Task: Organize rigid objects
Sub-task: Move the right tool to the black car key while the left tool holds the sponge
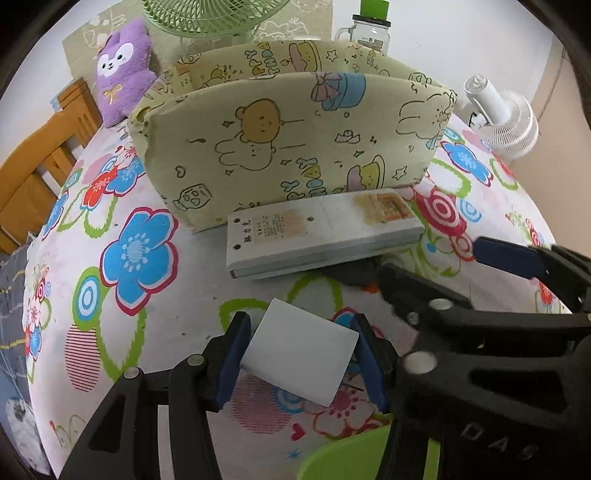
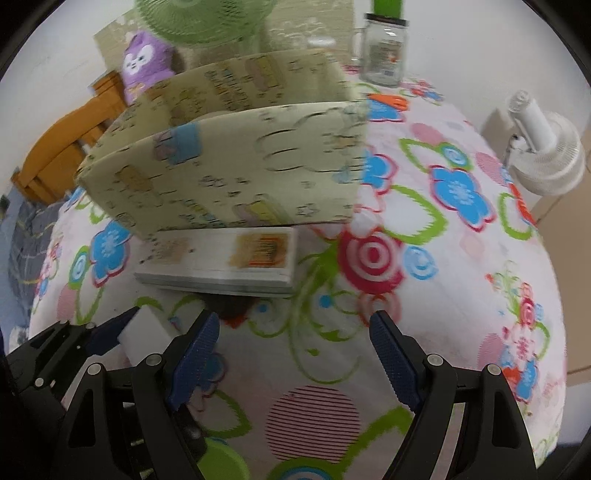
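A plain white block (image 1: 301, 356) is pinched between the blue pads of my left gripper (image 1: 300, 325), which is shut on it just above the flowered tablecloth; the same block (image 2: 146, 332) shows at the lower left of the right wrist view. A long flat white box (image 1: 325, 232) (image 2: 221, 258) with yellowed labels lies against the front of a cream cartoon-print fabric bin (image 1: 295, 129) (image 2: 229, 166). My right gripper (image 2: 294, 320) stands open over bare cloth to the right of the block, nothing between its fingers. A small dark object (image 2: 232, 306) lies at the flat box's near edge.
Behind the bin are a purple plush toy (image 1: 122, 70), a green fan (image 1: 210, 18) and a glass jar (image 1: 371, 33). A white fan (image 1: 506, 122) sits at the right table edge, a wooden chair (image 1: 44, 162) at the left. A green rounded object (image 1: 347, 458) is below the grippers.
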Demonstrator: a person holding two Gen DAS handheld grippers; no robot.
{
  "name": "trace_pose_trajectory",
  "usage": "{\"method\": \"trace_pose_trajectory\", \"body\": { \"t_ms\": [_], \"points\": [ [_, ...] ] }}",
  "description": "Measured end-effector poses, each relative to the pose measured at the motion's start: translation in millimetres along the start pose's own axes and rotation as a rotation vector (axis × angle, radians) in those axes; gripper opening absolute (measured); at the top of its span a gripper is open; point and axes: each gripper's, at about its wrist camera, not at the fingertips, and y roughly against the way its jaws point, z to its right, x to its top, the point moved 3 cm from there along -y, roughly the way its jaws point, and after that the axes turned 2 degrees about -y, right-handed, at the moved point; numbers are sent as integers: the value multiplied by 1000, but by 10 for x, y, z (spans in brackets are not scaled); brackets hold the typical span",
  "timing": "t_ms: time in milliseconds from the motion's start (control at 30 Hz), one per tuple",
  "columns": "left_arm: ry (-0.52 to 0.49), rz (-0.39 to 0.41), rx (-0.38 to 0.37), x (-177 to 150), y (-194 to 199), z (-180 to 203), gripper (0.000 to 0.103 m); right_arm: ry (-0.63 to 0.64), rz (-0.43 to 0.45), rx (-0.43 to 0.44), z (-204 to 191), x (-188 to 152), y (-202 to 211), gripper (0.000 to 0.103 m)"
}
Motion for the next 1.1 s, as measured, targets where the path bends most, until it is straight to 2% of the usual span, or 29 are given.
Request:
{"method": "trace_pose_trajectory", "body": {
  "t_ms": [200,367,500,600,700,967,1033,1100],
  "points": [
    [-13,-3,-3,-17,23,-64,58,40,3,22,-190,12,-91,86],
    [-2,-12,-8,-21,7,-144,58,73,10,4,-321,11,-163,85],
    [-3,-17,-27,-35,-4,-196,58,61,28,-17,-357,27,-209,82],
    [-16,-18,-35,-29,-8,-210,58,55,42,-53,-361,36,-227,76],
    [-29,-17,-44,-27,-10,-207,58,11,34,-50,-333,25,-264,73],
    [-56,-12,-63,-42,-4,-262,58,6,53,-75,-424,31,-279,72],
    [-58,-11,-63,-47,-5,-283,58,9,57,-77,-496,42,-294,64],
    [-59,-8,-63,-55,0,-308,58,4,61,-85,-558,39,-311,61]
  ]
}}
